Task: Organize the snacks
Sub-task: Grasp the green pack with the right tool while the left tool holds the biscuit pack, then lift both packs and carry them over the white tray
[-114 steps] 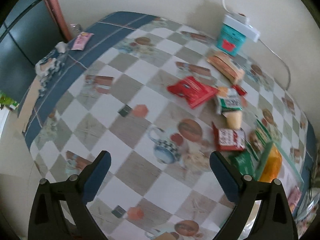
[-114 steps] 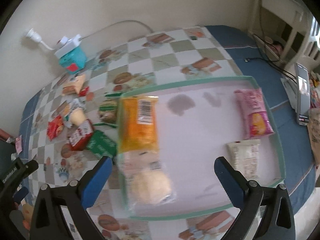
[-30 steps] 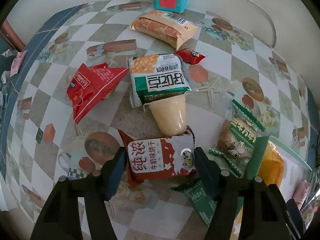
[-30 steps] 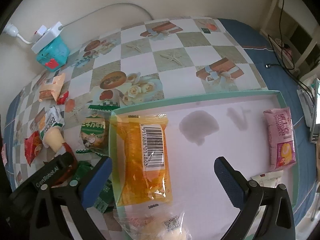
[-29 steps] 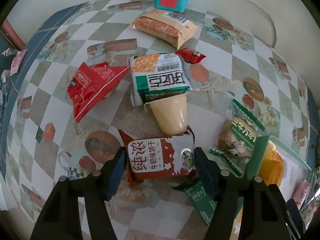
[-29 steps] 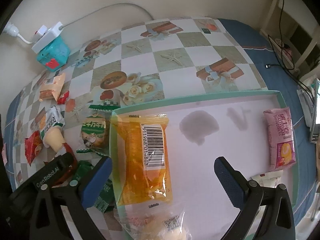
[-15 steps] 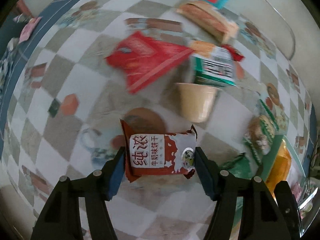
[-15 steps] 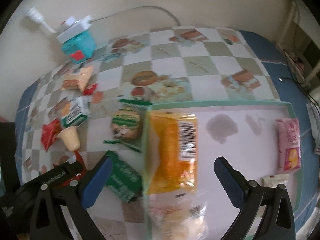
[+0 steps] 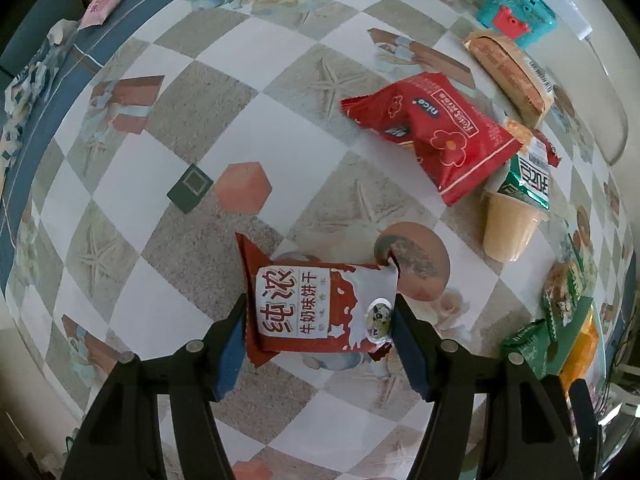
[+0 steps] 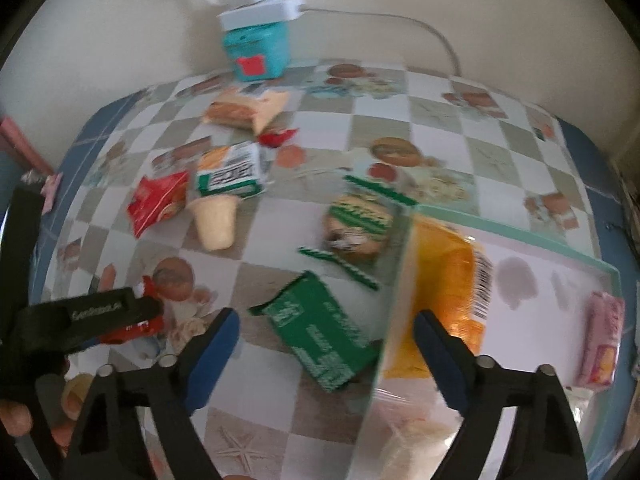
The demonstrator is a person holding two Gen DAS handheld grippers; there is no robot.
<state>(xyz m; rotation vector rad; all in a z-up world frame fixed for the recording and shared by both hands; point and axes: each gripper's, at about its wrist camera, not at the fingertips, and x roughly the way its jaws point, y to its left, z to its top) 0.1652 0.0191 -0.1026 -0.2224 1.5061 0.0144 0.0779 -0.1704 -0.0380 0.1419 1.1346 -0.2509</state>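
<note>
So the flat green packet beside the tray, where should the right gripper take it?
Probably across its narrow width, coming from above. The green packet lies flat on the tablecloth, its long axis running diagonally from upper left to lower right, and its lower end sits close against the tray wall. The right gripper, jaws just closing with nothing pressed, would likely do best pinching the long edges near the freer upper end.

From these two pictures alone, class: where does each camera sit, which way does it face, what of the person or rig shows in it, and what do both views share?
Left wrist view: sits on the left gripper, facing down at the checked tablecloth; its blue-padded fingers clamp a red-and-white biscuit packet.
Right wrist view: sits on the right gripper, angled down over a dark green flat packet lying between its open fingers; a hand shows.
Shared: the red crinkled snack bag and the teal box.
</note>
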